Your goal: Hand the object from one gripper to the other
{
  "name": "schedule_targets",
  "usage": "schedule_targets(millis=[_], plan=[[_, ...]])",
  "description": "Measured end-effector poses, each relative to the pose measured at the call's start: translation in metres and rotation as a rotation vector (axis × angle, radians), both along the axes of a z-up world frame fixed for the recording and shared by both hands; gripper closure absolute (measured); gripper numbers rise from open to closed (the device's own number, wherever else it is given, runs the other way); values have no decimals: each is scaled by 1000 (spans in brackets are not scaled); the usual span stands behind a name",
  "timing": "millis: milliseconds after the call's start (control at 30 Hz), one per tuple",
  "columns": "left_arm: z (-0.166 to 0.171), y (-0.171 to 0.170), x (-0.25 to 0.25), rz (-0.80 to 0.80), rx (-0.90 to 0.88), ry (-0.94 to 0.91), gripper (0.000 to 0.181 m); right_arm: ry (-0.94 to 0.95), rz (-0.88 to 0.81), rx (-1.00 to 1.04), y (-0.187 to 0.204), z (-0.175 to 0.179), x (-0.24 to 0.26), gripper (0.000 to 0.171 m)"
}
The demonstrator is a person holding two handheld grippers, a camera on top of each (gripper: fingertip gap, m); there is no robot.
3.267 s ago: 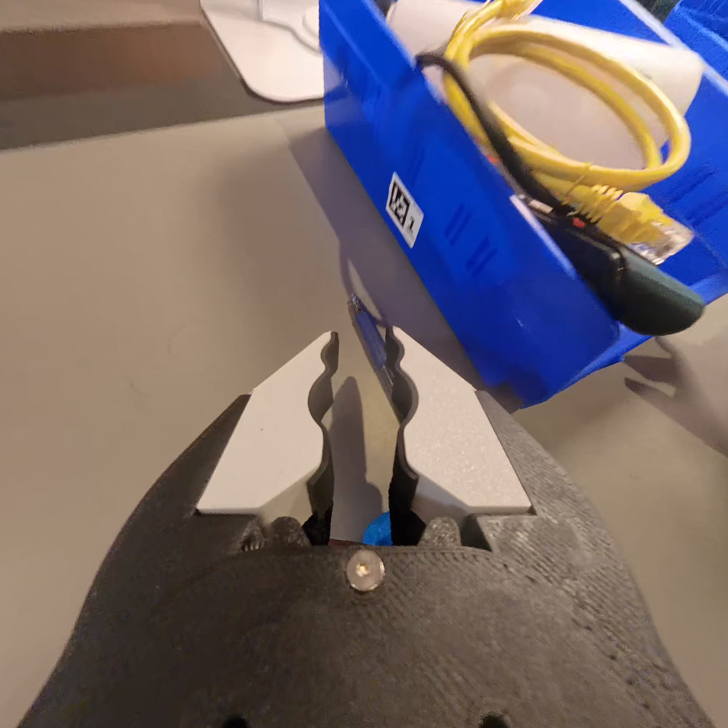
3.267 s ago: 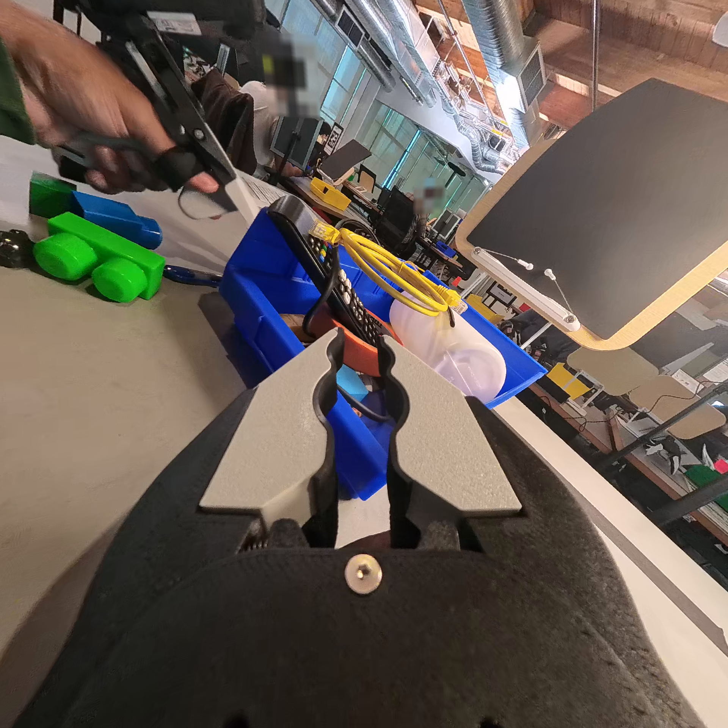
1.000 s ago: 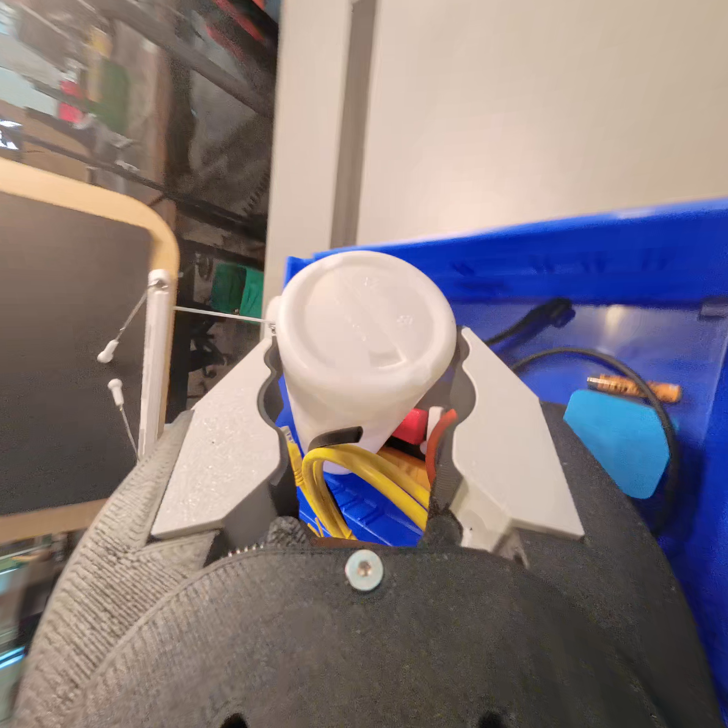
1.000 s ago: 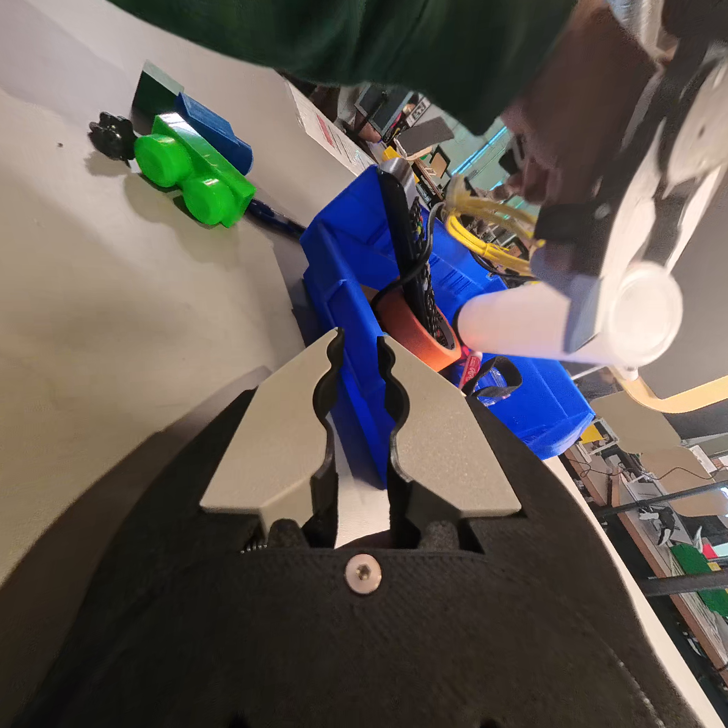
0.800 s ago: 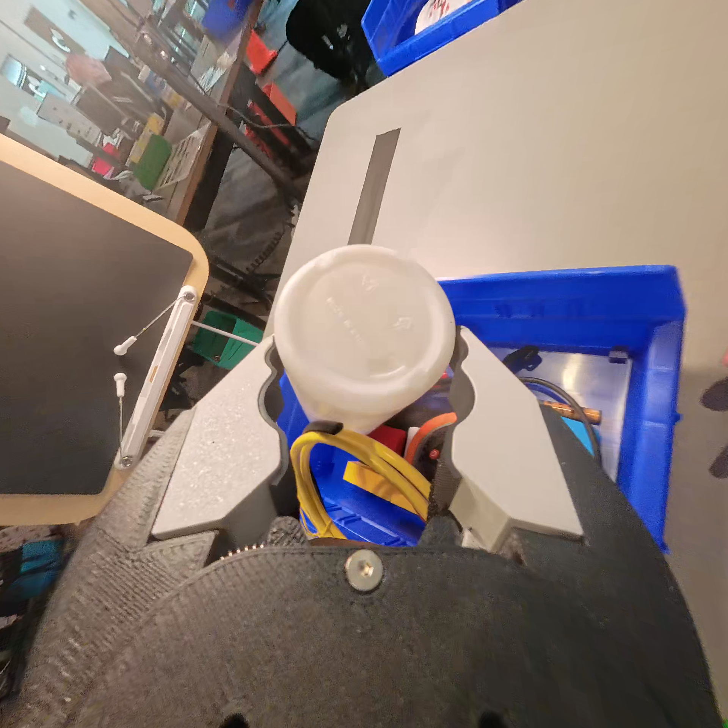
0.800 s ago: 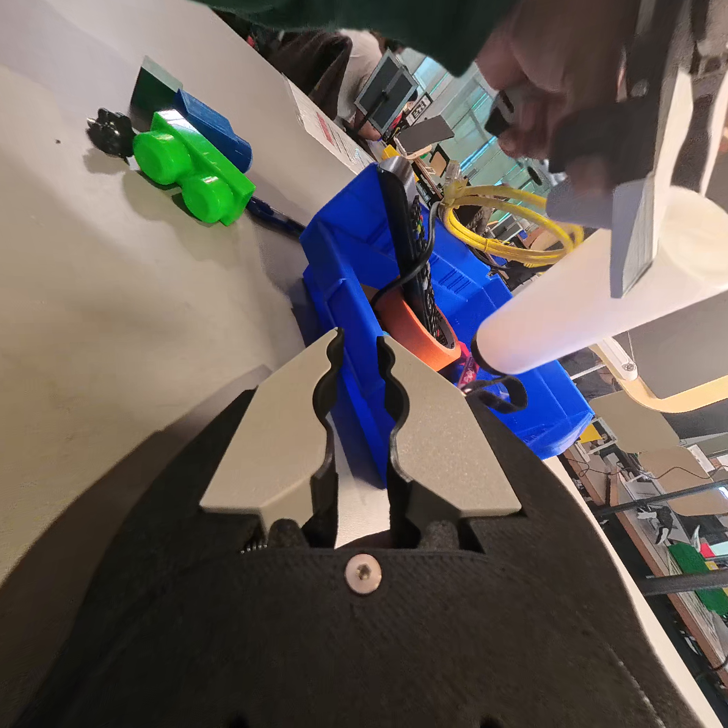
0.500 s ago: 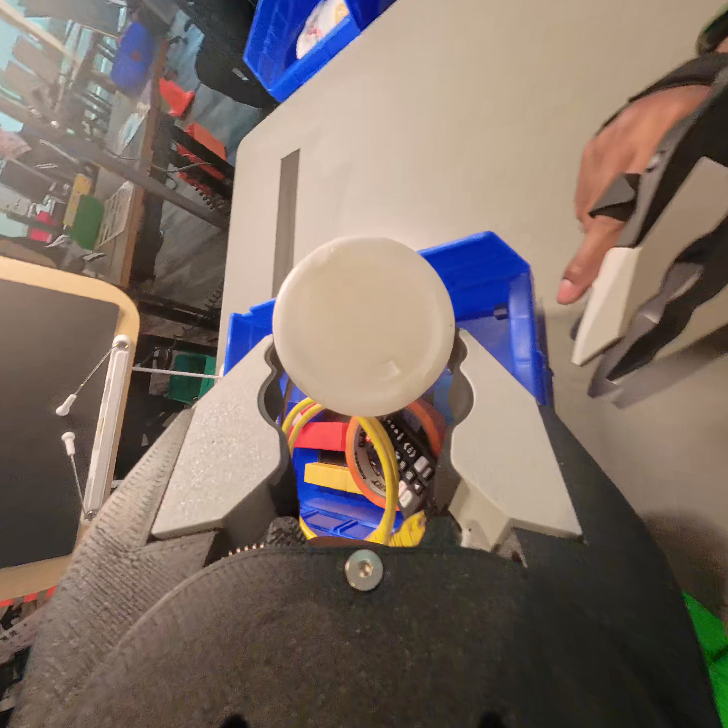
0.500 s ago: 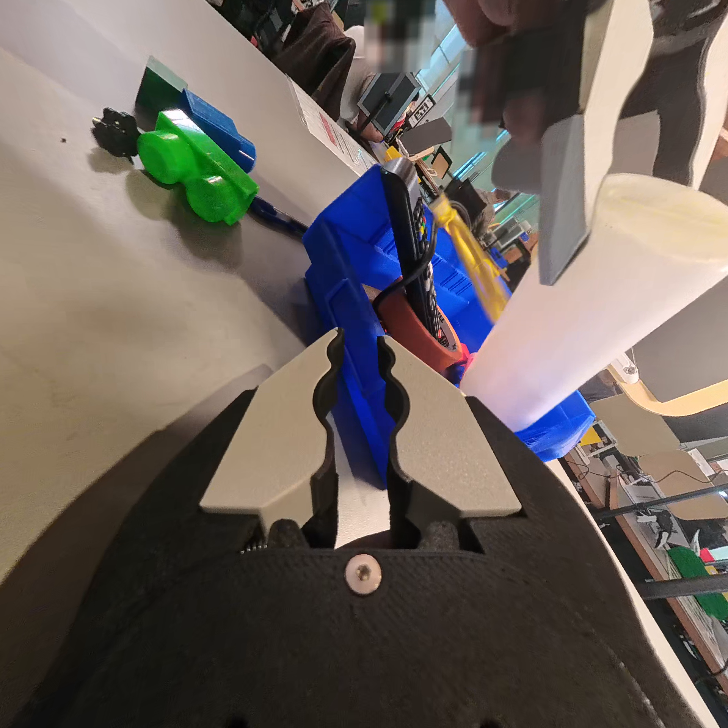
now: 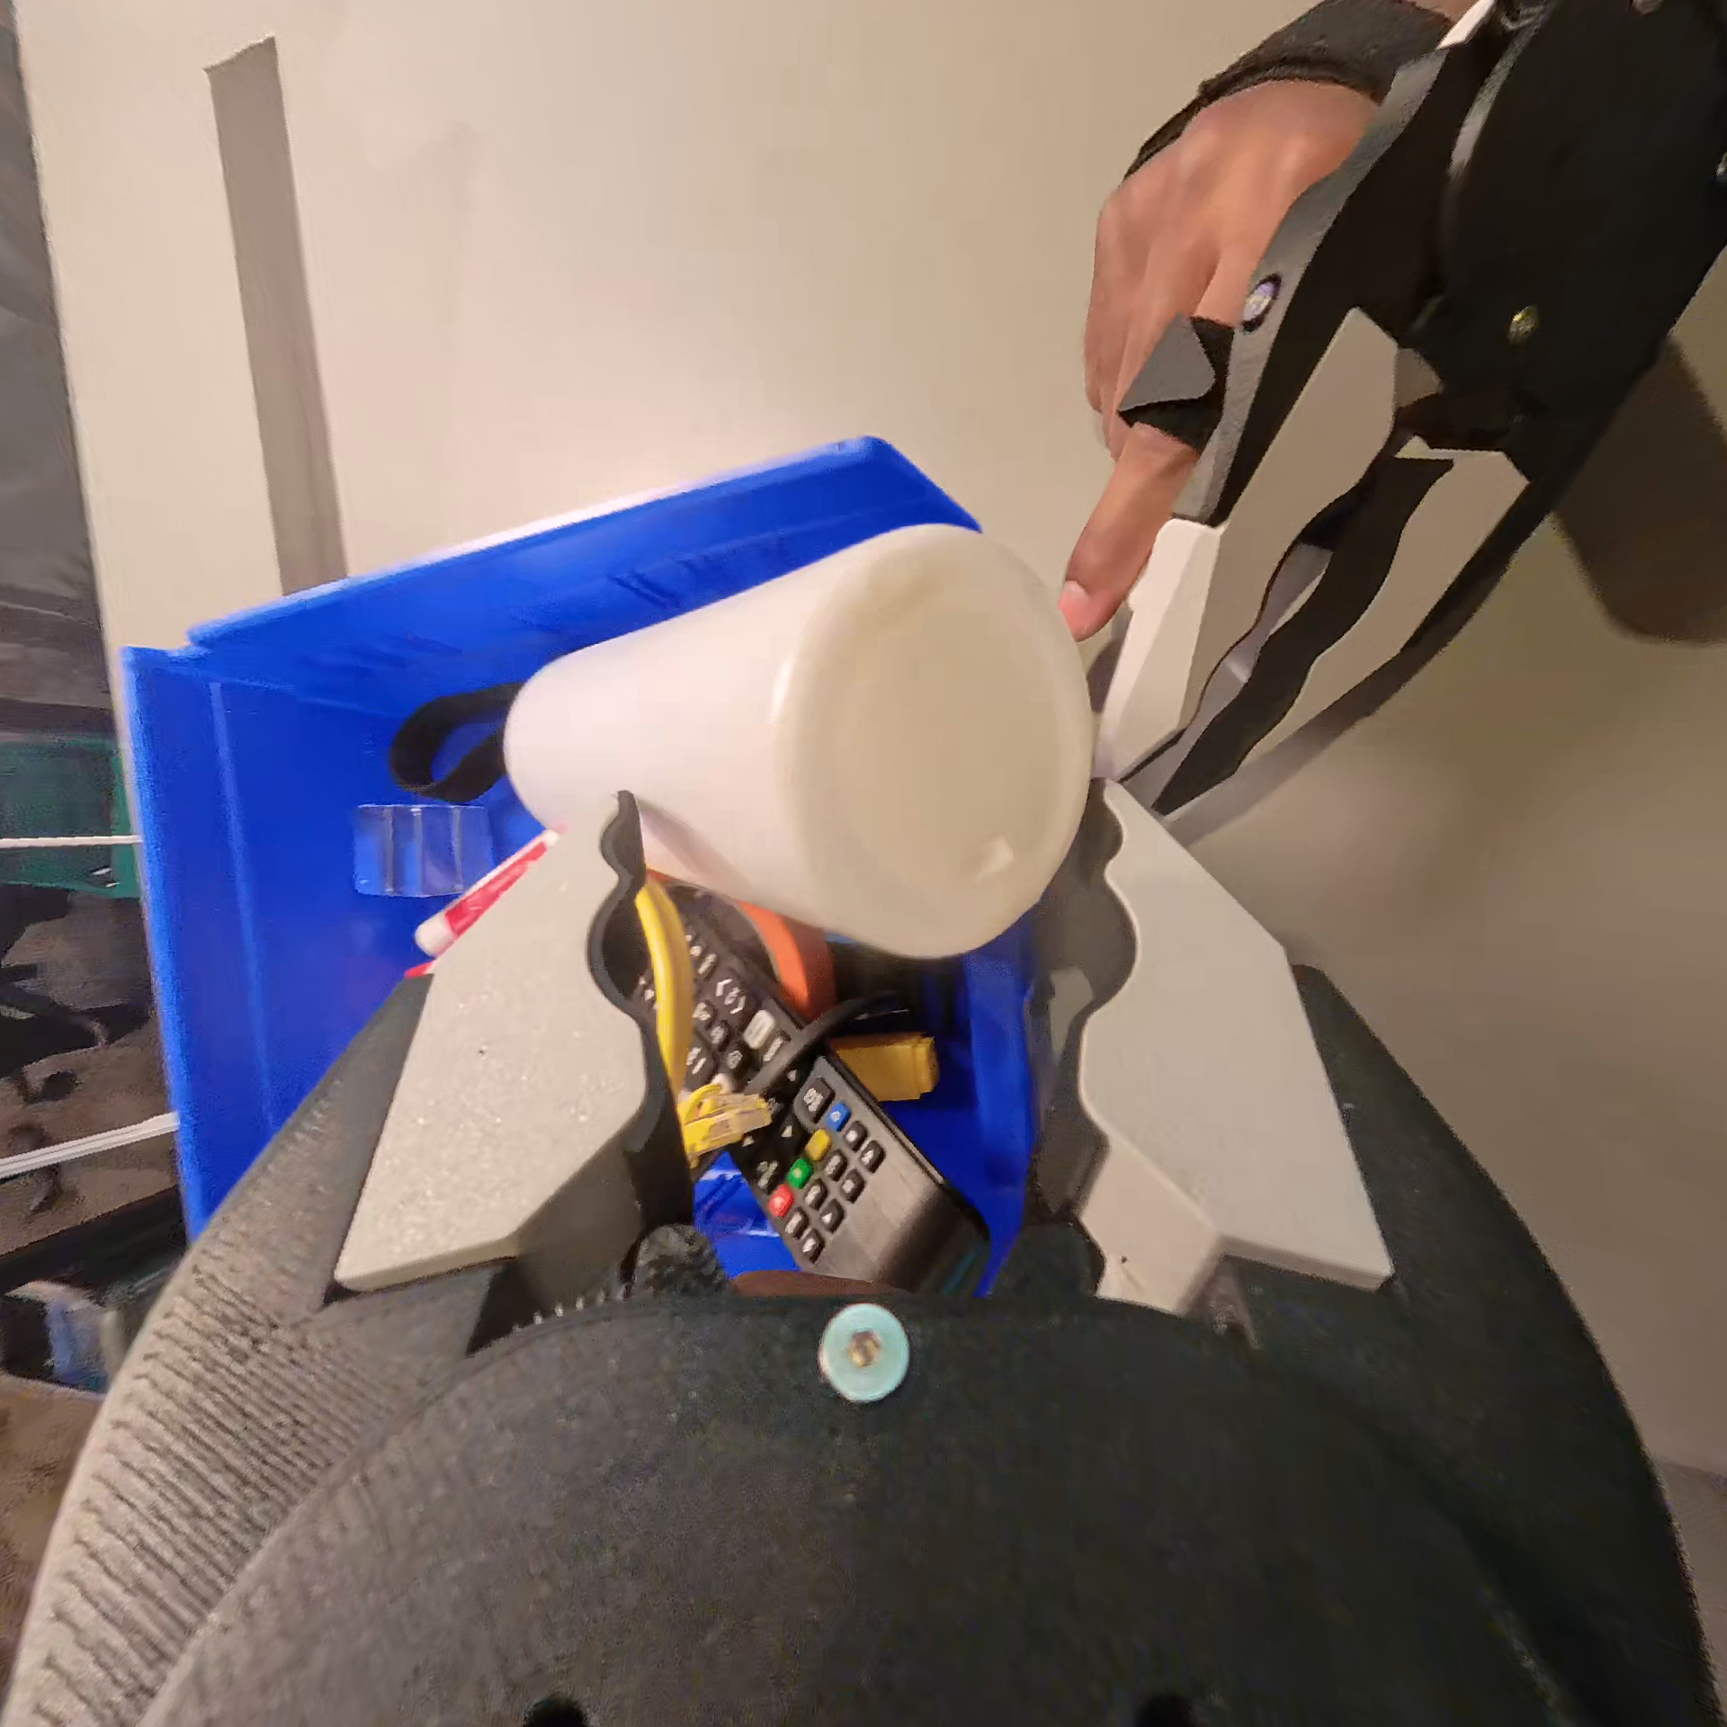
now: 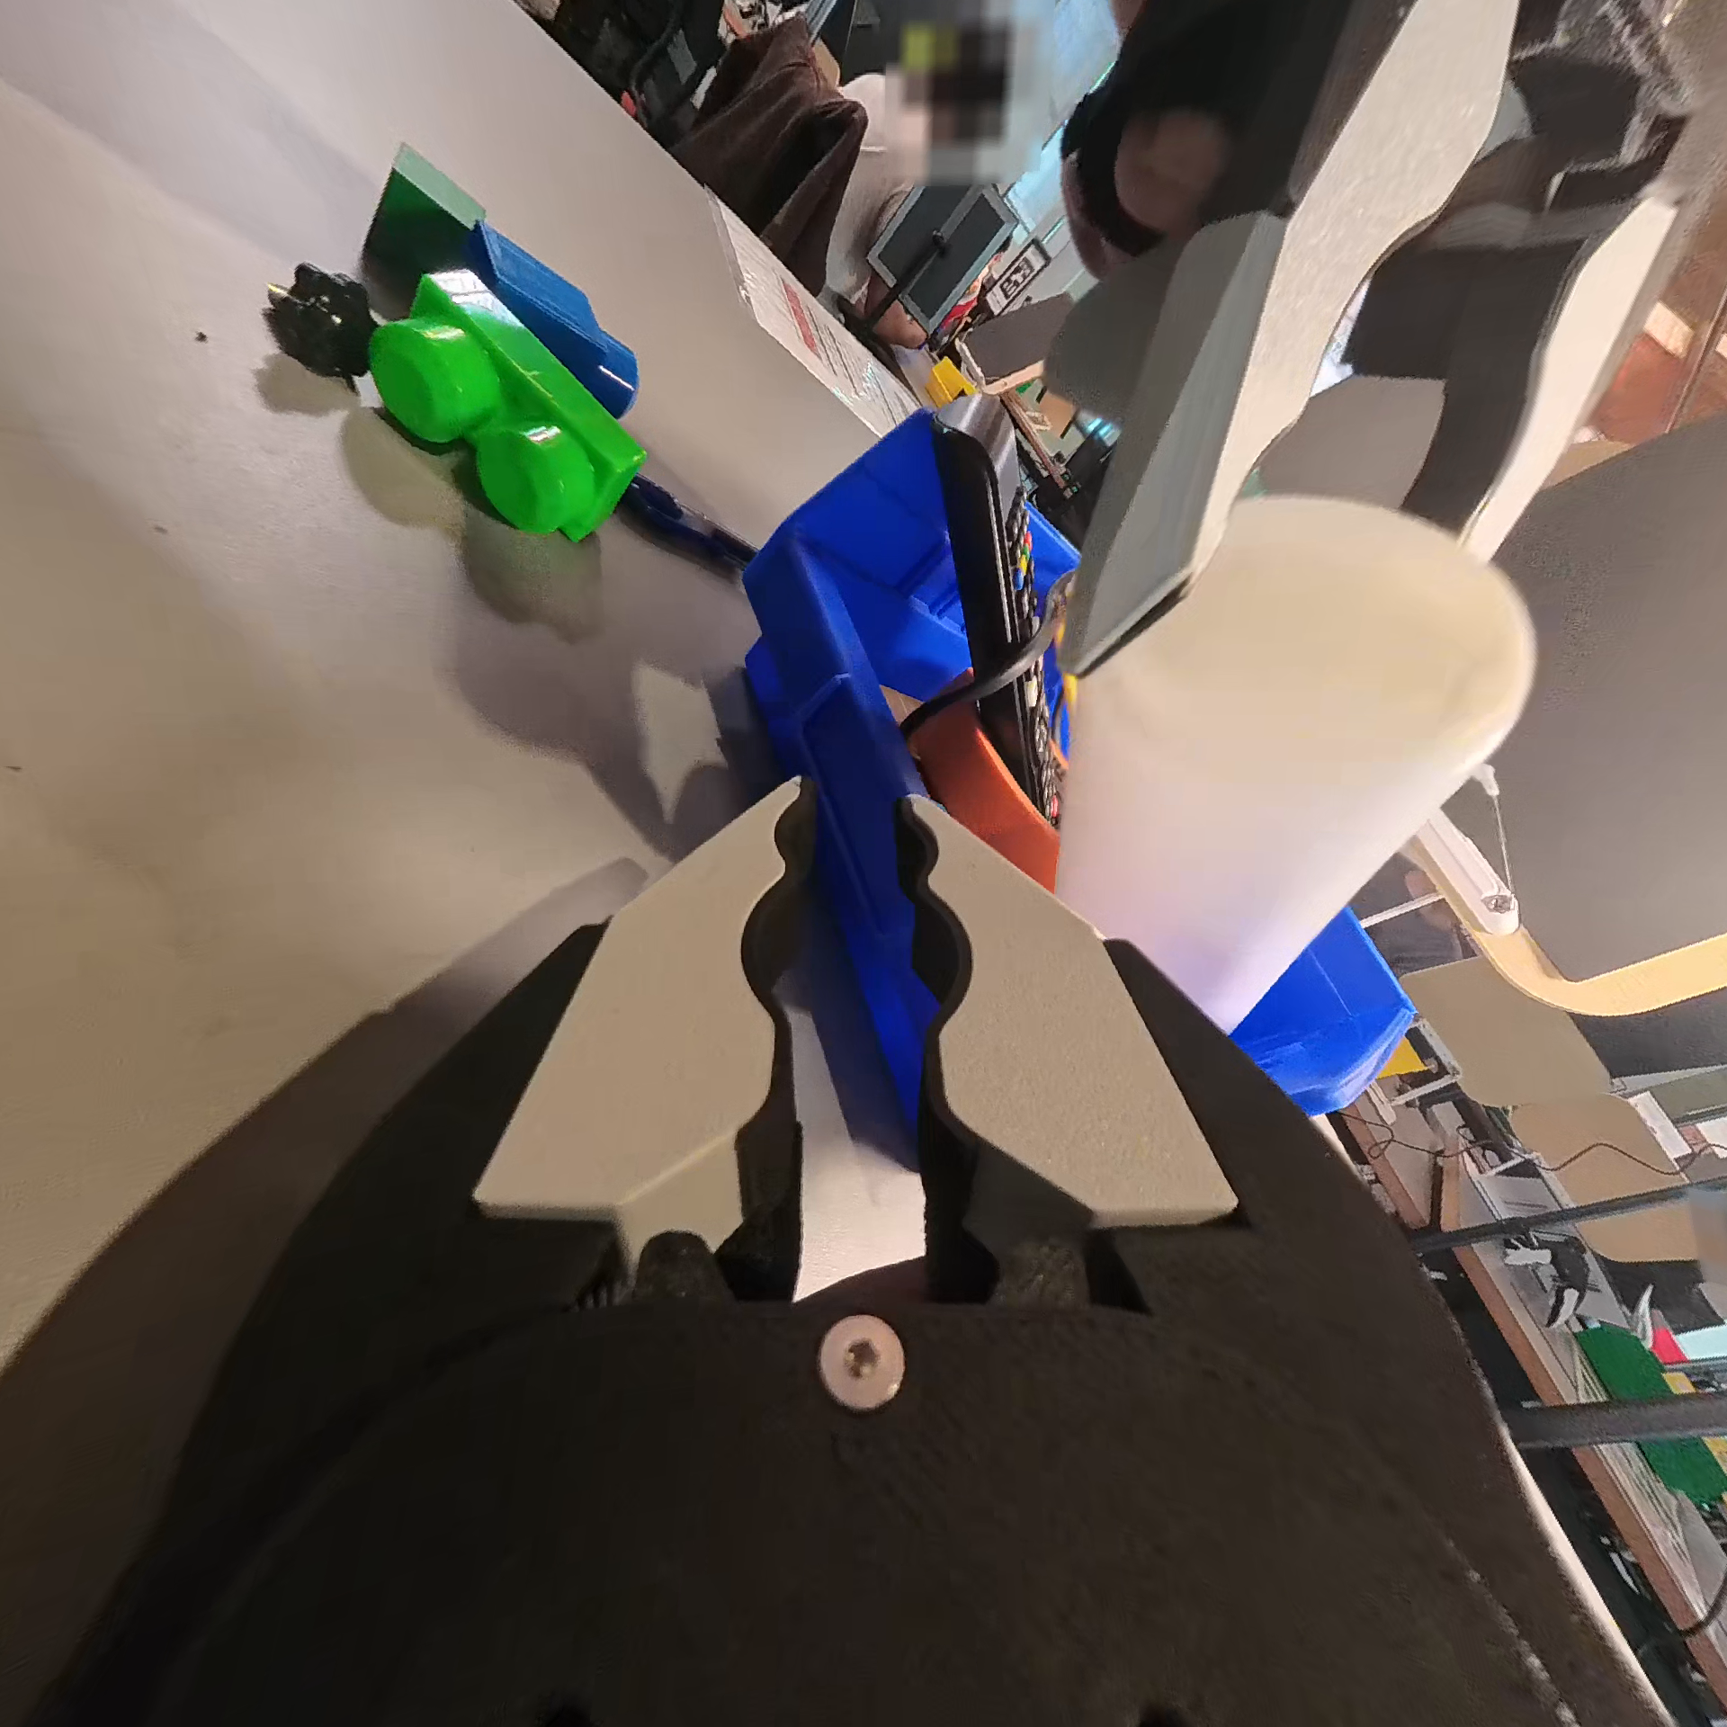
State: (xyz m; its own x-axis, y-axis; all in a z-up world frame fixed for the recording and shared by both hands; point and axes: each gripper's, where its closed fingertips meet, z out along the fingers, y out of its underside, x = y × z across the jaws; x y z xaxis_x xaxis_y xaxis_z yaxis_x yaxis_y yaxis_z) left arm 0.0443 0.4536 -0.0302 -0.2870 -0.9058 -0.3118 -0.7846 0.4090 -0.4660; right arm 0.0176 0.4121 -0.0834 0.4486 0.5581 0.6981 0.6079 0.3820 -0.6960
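Left hand-held gripper (image 9: 855,841) clamping white cup (image 9: 822,738) over blue bin (image 9: 280,841), right hand-held gripper (image 10: 850,804) empty, narrowly parted, just beside cup

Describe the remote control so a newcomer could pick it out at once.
Find the blue bin on the pale table. Among its clutter, the remote control is a long black slab beside a yellow cable; only it has rows of small buttons, some coloured.

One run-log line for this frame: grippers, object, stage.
left gripper: shut on white plastic cup | right gripper: narrowly open, empty, beside cup | cup over blue plastic bin | stage: pre-handover
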Motion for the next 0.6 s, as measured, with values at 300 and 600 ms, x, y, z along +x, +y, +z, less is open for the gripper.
schedule_targets(millis=[300, 600], plan=[[6, -15, 6, -16, -143, -63, 86, -34, 17, 2, -4, -4, -3, 156], [16, 109, 42, 491, -154, -171, 104, -38, 28, -3, -6, -6, -6, 155]])
